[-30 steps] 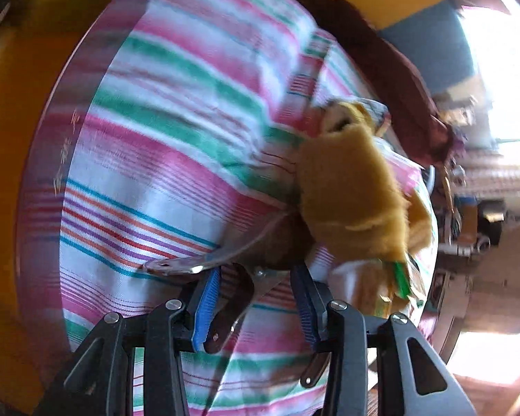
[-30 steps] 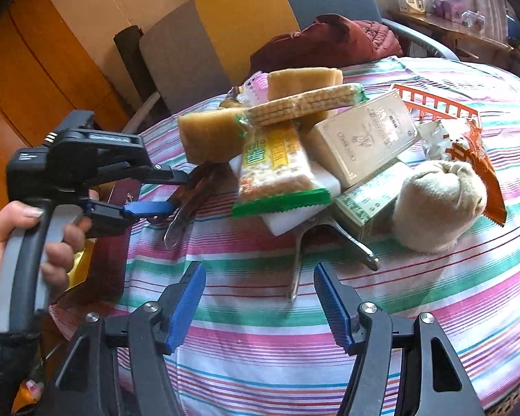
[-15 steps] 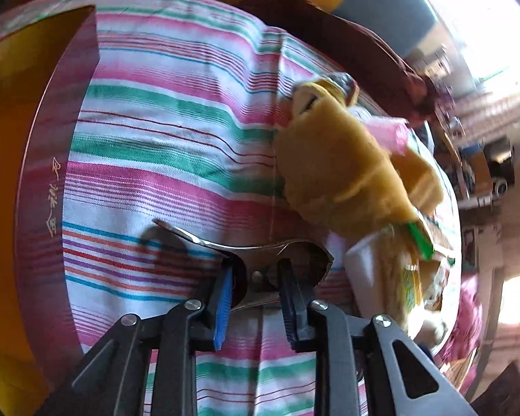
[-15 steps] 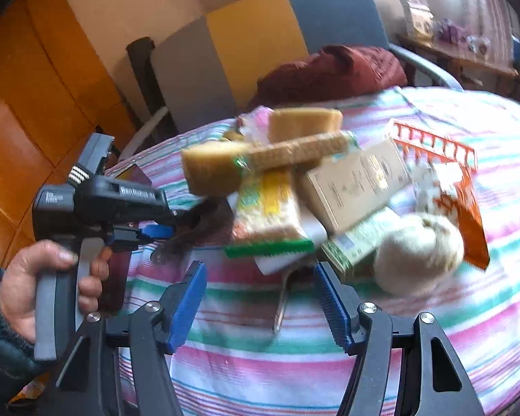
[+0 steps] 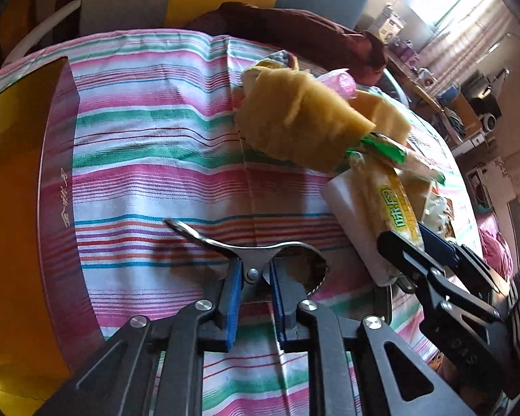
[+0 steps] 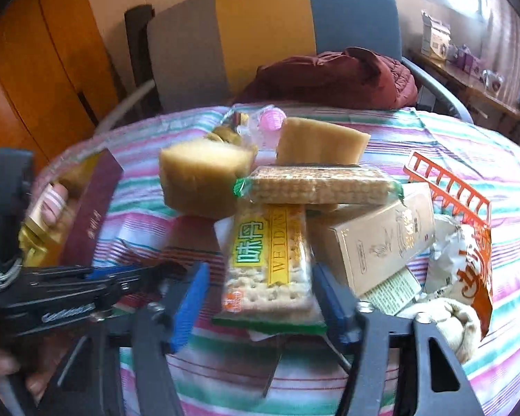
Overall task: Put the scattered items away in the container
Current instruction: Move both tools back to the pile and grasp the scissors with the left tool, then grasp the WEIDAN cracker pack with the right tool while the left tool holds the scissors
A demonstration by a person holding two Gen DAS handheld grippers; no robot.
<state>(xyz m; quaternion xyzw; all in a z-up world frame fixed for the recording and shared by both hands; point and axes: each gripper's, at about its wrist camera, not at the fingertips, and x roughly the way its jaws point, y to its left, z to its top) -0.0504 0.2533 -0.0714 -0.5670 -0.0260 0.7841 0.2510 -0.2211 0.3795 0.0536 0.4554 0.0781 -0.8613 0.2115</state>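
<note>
So the left gripper (image 5: 252, 279) has just clamped down on the shiny metal tongs-like clip (image 5: 249, 254), right at the rivet where its two arms meet. A second ago the jaws were wide and only lining up on it, and half a second ago they were closing in, so I'd call the grab done and the carry over to the box next. The clip is bare steel, with one thin curved handle sticking out left and a scalloped round end on the right, and it looks to be lying on the striped pink, green and white tablecloth (image 5: 163, 159).

The right gripper (image 6: 258, 293) is wide open and has come in around the clear cracker packet with the yellow-green label (image 6: 268, 265), pads on either side, not squeezing yet.

Further out sit the mustard-yellow folded cloths (image 5: 294, 128) on the heap. The container, a maroon box with gold lining (image 5: 57, 187), is off to the left, near the clip.
</note>
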